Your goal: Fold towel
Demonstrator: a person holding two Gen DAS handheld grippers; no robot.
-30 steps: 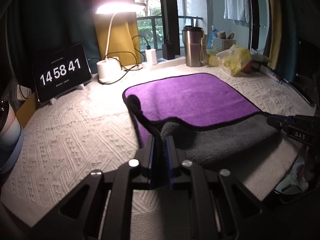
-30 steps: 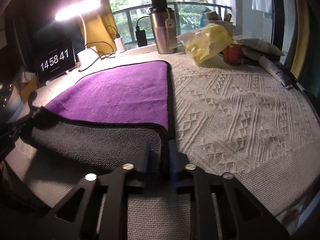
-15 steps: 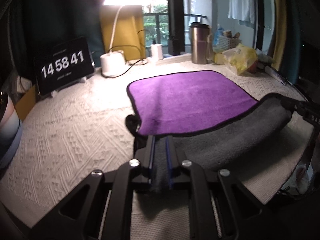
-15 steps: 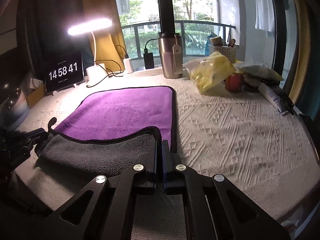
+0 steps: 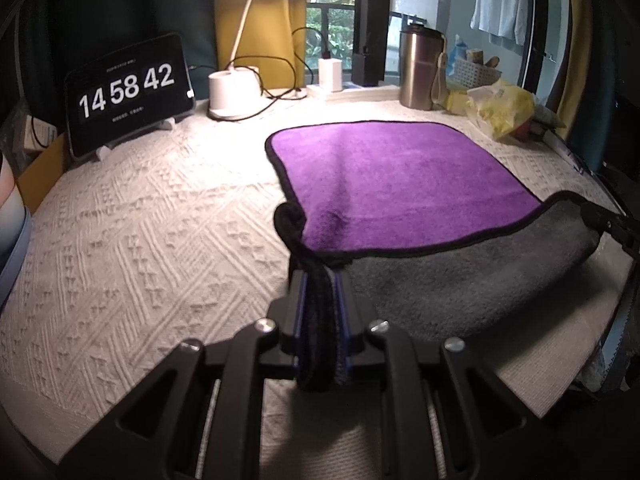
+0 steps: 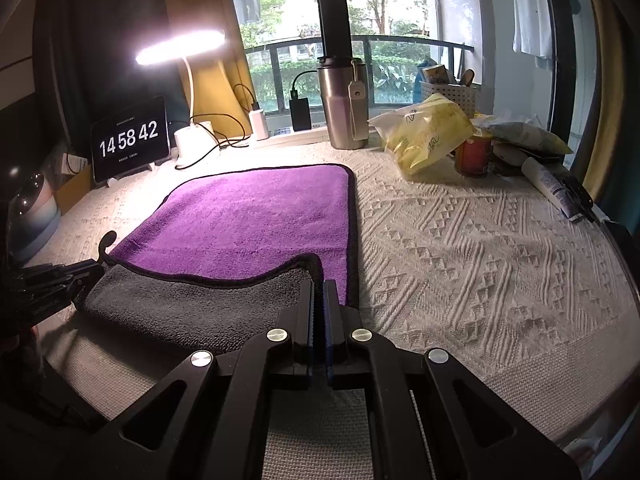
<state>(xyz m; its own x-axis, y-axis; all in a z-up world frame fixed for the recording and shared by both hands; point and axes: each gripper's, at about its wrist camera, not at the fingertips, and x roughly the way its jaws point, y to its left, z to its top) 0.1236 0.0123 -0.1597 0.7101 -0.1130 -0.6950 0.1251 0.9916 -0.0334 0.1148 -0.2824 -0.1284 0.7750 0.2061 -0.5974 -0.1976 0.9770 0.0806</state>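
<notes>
A purple towel [image 5: 384, 176] with a grey underside and black trim lies on the white textured tablecloth; it also shows in the right wrist view [image 6: 256, 216]. Its near edge is lifted and turned over, grey side up. My left gripper [image 5: 320, 280] is shut on the towel's near left corner. My right gripper [image 6: 319, 286] is shut on the near right corner. Each gripper shows at the edge of the other's view, the right one [image 5: 608, 224] and the left one [image 6: 80, 272].
At the back stand a clock tablet [image 5: 128, 92], a lit desk lamp [image 5: 234, 92] with cables, a steel tumbler [image 6: 346, 104], a yellow bag [image 6: 428, 132], a red can [image 6: 472, 156] and a tube [image 6: 548, 188]. A pastel container [image 6: 34, 216] stands at the left.
Both grippers have risen with the near edge of the towel and carried it farther over the purple side. The clock has changed from 14 58 41 to 14 58 42.
</notes>
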